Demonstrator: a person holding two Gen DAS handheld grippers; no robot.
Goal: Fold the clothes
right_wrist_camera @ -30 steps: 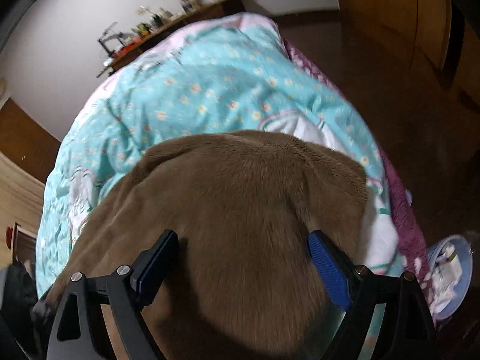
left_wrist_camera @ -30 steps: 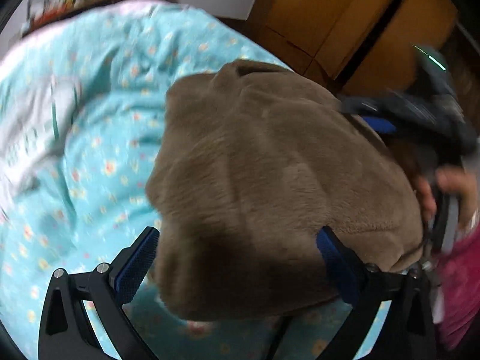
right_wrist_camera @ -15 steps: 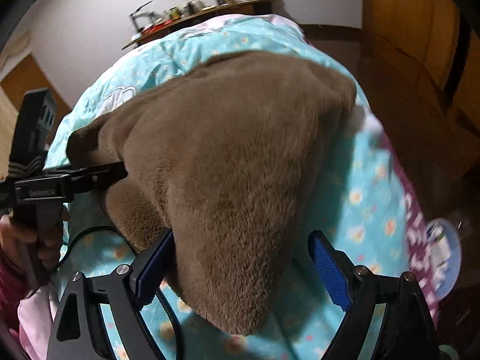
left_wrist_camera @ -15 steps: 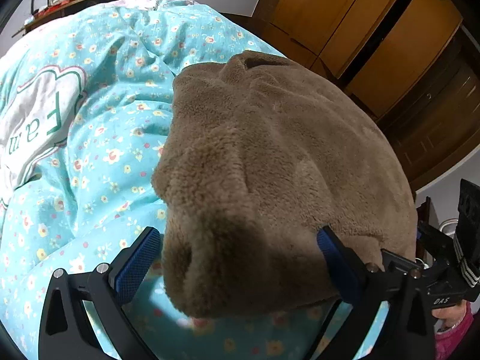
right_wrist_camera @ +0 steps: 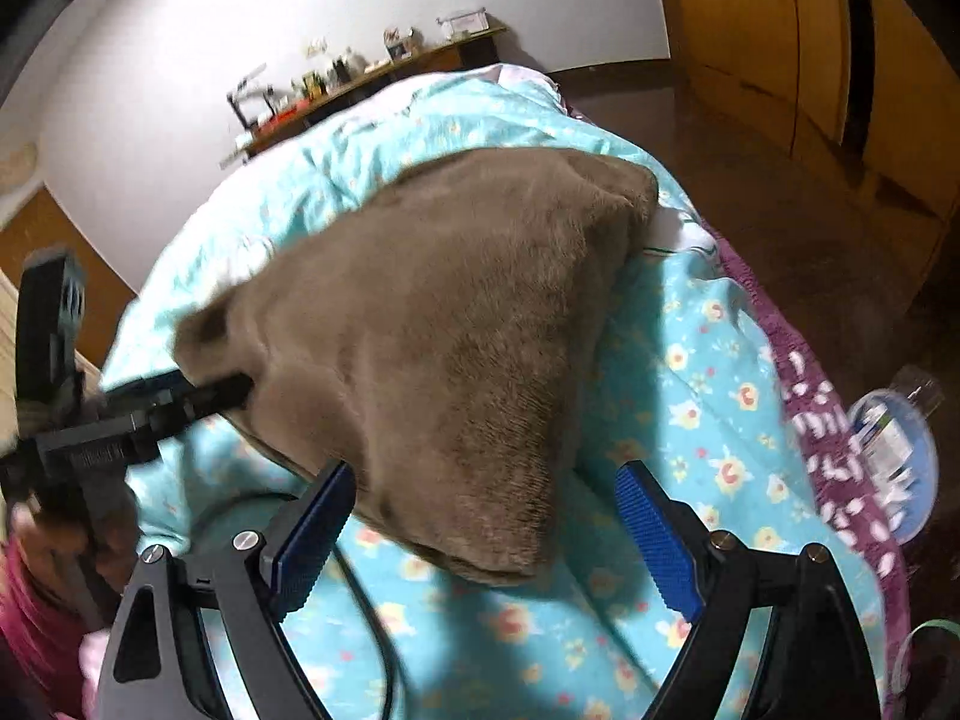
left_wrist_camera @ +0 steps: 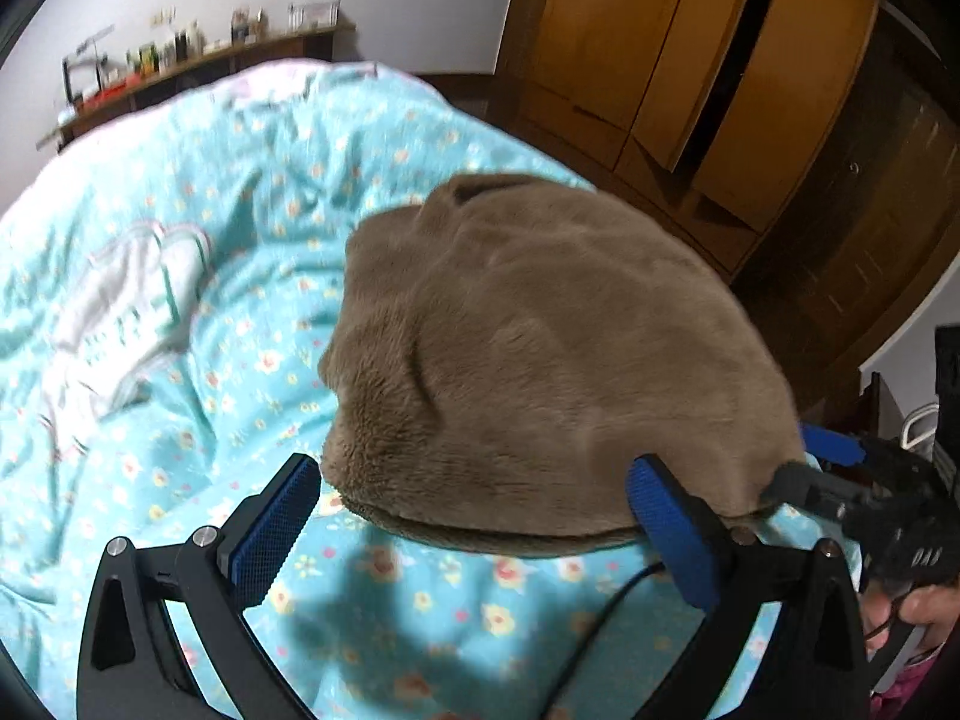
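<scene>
Brown fleece garment (left_wrist_camera: 558,360) folded over on bed (left_wrist_camera: 198,228) | both jaws wide, gripping nothing | smoothing, further folds likely left

home bedroom: bed under floral turquoise duvet (left_wrist_camera: 252,276), wooden wardrobe (left_wrist_camera: 690,60), cluttered wall shelf (right_wrist_camera: 360,78).

Taupe-brown plush garment (left_wrist_camera: 558,360), turquoise quilt (left_wrist_camera: 252,252) with small yellow, red and white floral print, black grippers with blue ribbed pads (left_wrist_camera: 273,531), purple white-patterned blanket (right_wrist_camera: 834,444) right of right gripper (right_wrist_camera: 492,531)
</scene>
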